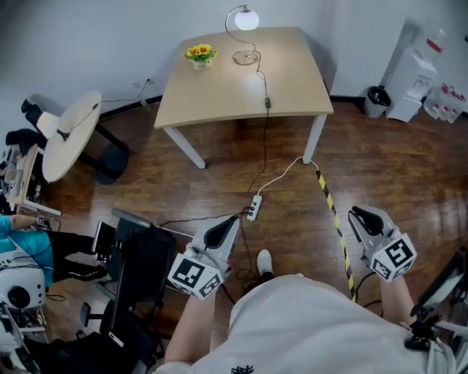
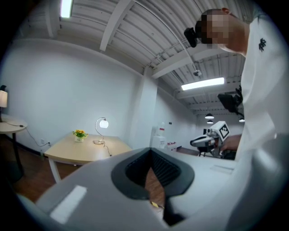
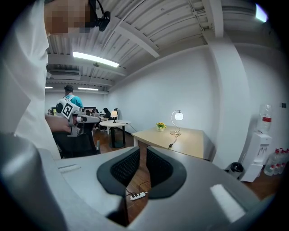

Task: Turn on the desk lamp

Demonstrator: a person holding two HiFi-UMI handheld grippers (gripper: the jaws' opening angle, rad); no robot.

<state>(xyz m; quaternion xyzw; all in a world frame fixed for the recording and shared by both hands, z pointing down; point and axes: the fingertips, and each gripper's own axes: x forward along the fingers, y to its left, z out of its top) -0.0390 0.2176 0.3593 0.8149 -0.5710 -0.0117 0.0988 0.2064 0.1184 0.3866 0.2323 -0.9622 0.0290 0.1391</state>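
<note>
1. Glowing at its shade, the desk lamp (image 1: 246, 20) is standing at the far edge of the table (image 1: 212, 95), so the task is looking done.
2. Its cord is trailing down to a power strip (image 1: 254, 208) on the floor.
3. The left gripper (image 1: 231, 220) is hanging well apart from the table, with its jaws meeting at the tips and empty.
4. The right gripper (image 1: 357, 214) is hanging equally far off, its jaws a narrow slit apart and holding nothing.
</note>
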